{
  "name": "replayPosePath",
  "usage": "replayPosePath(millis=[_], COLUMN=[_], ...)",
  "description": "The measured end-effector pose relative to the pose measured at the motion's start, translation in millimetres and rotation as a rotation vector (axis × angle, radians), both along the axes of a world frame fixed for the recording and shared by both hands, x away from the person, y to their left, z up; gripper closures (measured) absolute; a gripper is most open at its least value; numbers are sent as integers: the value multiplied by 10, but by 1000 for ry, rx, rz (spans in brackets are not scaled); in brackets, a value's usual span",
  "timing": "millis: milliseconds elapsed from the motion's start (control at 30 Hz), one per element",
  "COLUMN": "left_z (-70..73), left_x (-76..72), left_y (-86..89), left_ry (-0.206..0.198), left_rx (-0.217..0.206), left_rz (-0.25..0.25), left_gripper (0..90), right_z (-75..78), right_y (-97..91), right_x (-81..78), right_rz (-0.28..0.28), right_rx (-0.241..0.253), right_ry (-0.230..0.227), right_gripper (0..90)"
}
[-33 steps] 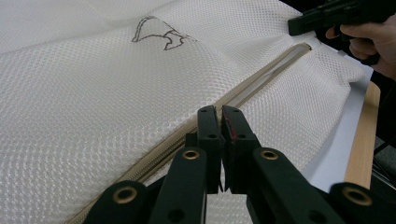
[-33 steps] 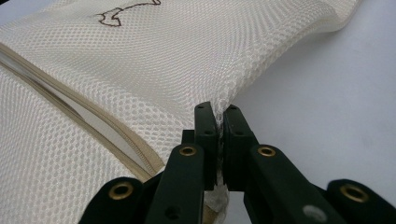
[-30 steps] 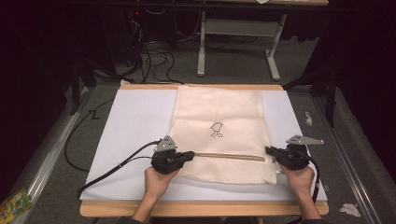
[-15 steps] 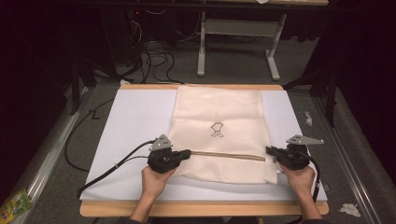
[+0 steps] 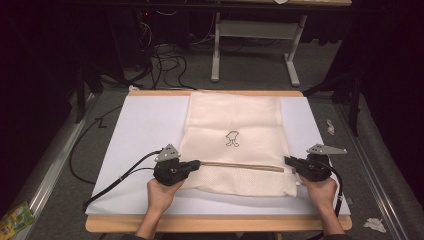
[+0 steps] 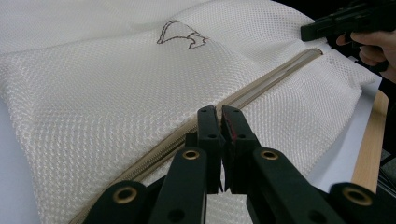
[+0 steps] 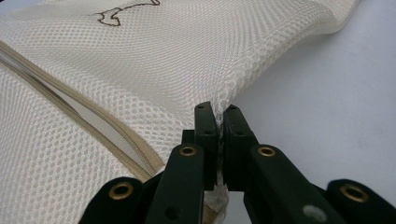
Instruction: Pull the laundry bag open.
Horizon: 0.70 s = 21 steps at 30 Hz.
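A cream mesh bag (image 5: 235,120) with a small dark emblem (image 5: 232,138) lies flat on a white sheet (image 5: 145,130). A tan zipper (image 5: 240,166) crosses its near part. My left gripper (image 5: 197,163) is at the zipper's left end. In the left gripper view its jaws (image 6: 219,109) are shut right on the zipper (image 6: 275,77), and whatever they pinch is hidden. My right gripper (image 5: 287,160) is at the bag's right edge. In the right gripper view it (image 7: 218,107) is shut on a raised fold of the mesh (image 7: 187,46), beside the zipper (image 7: 70,107).
The sheet covers a wooden table whose front edge (image 5: 215,223) is near the person's forearms. Beyond the table stand a desk frame (image 5: 217,50) and floor cables (image 5: 165,55). A green packet (image 5: 15,220) and a paper scrap (image 5: 372,224) lie on the floor.
My left gripper has slid a little to the left along the zipper line, baring more of the zipper. The right gripper has stayed where it was.
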<state>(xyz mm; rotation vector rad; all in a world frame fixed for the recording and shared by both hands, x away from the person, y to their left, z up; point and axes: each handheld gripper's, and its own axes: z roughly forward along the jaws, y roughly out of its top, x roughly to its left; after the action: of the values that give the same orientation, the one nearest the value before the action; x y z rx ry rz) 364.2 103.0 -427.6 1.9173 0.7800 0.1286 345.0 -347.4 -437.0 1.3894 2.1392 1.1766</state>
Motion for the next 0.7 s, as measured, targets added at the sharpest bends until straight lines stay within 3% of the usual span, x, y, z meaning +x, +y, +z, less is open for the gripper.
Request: replayPosePath(millis=[700], left_z=[-23], left_x=[-34], left_y=[67], left_ry=[10], left_rx=[2], left_rz=[9], left_gripper=[870], right_z=[13], right_y=[-20], right_x=[4], right_rz=[-4], right_rx=[4], right_ry=[-9], right_gripper=[876])
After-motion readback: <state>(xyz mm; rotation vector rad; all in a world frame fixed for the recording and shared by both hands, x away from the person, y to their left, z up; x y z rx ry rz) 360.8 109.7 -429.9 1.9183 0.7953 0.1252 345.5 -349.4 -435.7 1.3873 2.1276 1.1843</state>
